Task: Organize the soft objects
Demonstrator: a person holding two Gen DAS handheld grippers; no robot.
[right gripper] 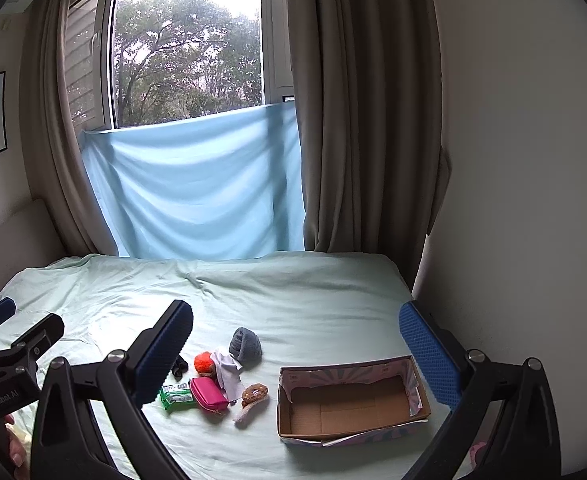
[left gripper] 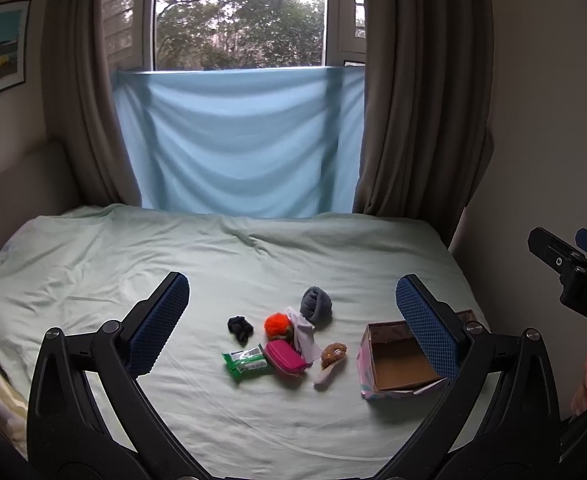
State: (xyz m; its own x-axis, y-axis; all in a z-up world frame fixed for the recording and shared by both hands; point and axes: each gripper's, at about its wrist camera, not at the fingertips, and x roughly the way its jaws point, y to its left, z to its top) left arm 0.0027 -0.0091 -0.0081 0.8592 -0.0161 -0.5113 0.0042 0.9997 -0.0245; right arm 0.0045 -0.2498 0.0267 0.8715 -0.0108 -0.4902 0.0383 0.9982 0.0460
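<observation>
Soft objects lie in a cluster on the pale green bed (left gripper: 173, 248): a grey rolled sock (left gripper: 316, 303) (right gripper: 246, 345), an orange pompom (left gripper: 277, 324) (right gripper: 203, 361), a white cloth (left gripper: 303, 334) (right gripper: 226, 372), a black scrunchie (left gripper: 239, 327) (right gripper: 179, 366), a pink pouch (left gripper: 285, 358) (right gripper: 208, 393), a green tissue pack (left gripper: 246, 362) (right gripper: 176, 394) and a brown plush toy (left gripper: 331, 360) (right gripper: 251, 398). An empty open cardboard box (left gripper: 401, 362) (right gripper: 349, 400) stands to their right. My left gripper (left gripper: 293, 320) and right gripper (right gripper: 297, 352) are both open and empty, held above the bed.
A blue sheet (left gripper: 237, 140) hangs over the window between brown curtains (left gripper: 413, 120). A wall (right gripper: 533, 160) borders the bed on the right. A headboard (left gripper: 9, 176) stands at the left. The right gripper's body shows at the left wrist view's right edge (left gripper: 573, 272).
</observation>
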